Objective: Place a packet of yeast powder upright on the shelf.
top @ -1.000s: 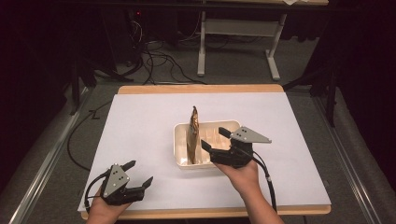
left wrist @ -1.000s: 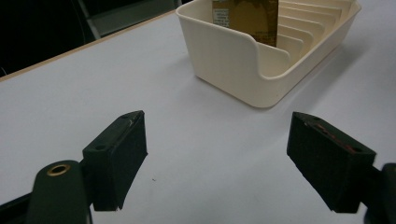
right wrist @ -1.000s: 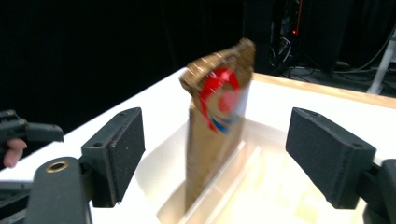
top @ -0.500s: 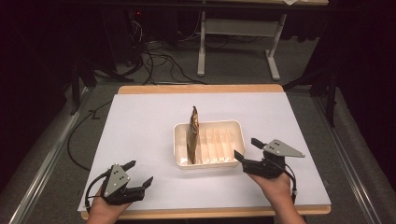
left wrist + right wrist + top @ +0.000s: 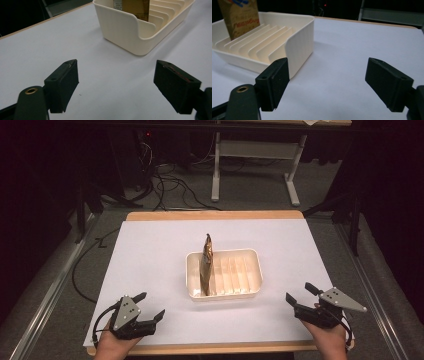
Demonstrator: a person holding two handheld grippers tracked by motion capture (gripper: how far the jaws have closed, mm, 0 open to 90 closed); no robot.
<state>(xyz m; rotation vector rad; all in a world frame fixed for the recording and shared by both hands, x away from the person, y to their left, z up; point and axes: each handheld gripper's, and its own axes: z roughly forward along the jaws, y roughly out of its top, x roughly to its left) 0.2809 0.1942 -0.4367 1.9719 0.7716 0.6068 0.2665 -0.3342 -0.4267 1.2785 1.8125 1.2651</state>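
Observation:
A cream ribbed rack tray (image 5: 250,290) (image 5: 120,30) (image 5: 299,47) sits at the middle of the white table. A brown flat packet (image 5: 206,262) (image 5: 132,6) (image 5: 239,16) stands upright in the tray's leftmost slot. My left gripper (image 5: 149,305) (image 5: 120,87) rests near the front left edge, open, with nothing between its jaws. My right gripper (image 5: 300,293) (image 5: 332,85) is at the front right, apart from the tray, open and holding nothing.
The white table top (image 5: 150,255) has a wooden rim (image 5: 215,215). Beyond it lie black cables (image 5: 170,185) on the floor and a white desk frame (image 5: 250,160). Metal rails (image 5: 45,295) run along both sides.
My right gripper has pulled back from the tray's right end to the front right corner of the table. The left gripper has stayed put. The packet stands unmoved in the tray.

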